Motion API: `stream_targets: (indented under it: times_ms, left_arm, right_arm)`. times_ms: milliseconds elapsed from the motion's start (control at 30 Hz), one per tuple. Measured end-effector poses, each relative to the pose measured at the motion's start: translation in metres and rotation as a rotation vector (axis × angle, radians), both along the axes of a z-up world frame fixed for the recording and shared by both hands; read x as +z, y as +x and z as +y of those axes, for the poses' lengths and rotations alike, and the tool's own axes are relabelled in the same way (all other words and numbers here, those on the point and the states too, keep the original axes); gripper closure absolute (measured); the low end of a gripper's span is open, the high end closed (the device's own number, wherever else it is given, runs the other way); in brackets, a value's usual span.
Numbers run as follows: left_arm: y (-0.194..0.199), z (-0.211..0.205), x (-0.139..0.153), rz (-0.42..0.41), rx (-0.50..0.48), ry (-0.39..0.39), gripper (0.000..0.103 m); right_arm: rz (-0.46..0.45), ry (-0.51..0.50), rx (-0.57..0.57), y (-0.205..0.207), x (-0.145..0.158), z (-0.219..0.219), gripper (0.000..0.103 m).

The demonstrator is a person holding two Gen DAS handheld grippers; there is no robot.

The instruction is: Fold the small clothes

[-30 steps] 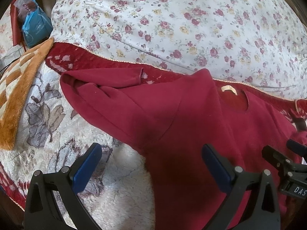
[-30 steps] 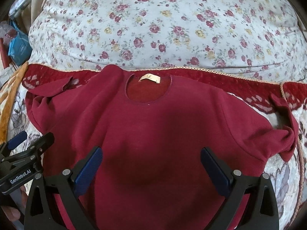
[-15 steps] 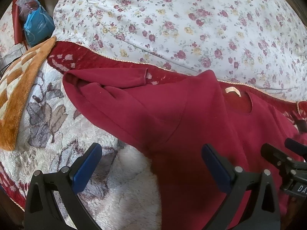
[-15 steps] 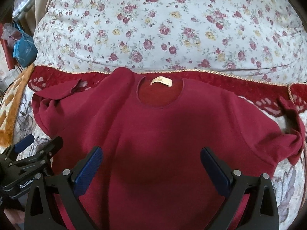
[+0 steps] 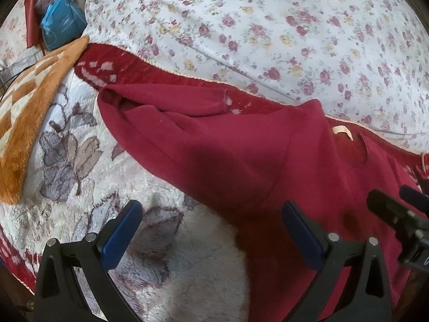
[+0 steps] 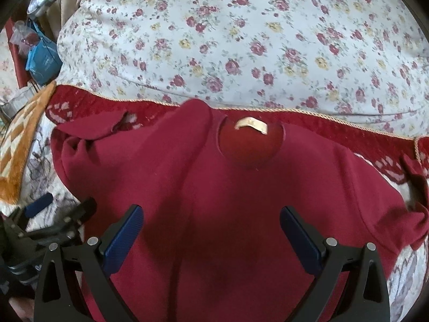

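A dark red sweater [image 6: 236,201] lies spread front-up on the bed, neck hole with a beige label [image 6: 251,126] toward the pillow. Its left sleeve [image 5: 171,123] lies crumpled with the cuff folded back, and its right sleeve [image 6: 413,214] is bunched at the right edge. My left gripper [image 5: 211,230] is open and empty, over the sweater's left side edge near the armpit. My right gripper [image 6: 211,230] is open and empty above the middle of the sweater's body. Each gripper shows at the edge of the other's view, the right one [image 5: 396,217] and the left one [image 6: 53,214].
A large floral pillow [image 6: 241,40] lies behind the sweater. The bed has a fluffy white and grey flowered blanket [image 5: 69,161] with a red border [image 5: 134,72]. An orange checked rug [image 5: 26,107] and a blue bag [image 5: 61,26] lie at the far left.
Both grippers have moved a little back and down; the sweater now sits lower in both views. Both stay open. The sweater itself has not moved.
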State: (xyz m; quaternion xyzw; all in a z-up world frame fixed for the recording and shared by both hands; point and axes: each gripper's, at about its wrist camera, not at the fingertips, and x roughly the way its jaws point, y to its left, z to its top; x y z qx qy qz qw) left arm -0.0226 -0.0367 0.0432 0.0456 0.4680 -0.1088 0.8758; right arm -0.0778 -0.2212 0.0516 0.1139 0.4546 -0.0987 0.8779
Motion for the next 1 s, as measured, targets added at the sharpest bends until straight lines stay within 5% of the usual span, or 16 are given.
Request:
stream_targets:
  times_ms: [400,467,600,1000]
  left_arm:
    - [0.023,0.036,-0.002,0.024,0.124,-0.015,0.000]
    - [0.027,0.047,-0.001,0.032,0.168,-0.018,0.000]
    - [0.033,0.064,0.000,0.042,0.227,-0.029,0.000]
    - [0.042,0.079,0.004,0.045,0.243,-0.006,0.000]
  right_arm:
    - [-0.001,0.043,0.086,0.038,0.000,0.018,0.000]
    - [-0.009,0.072,0.120,0.051,0.001,0.025,0.003]
    - [-0.003,0.242,0.200,0.092,-0.003,0.032,0.026]
    - [0.078,0.395,0.218,0.208,-0.054,0.074,0.032]
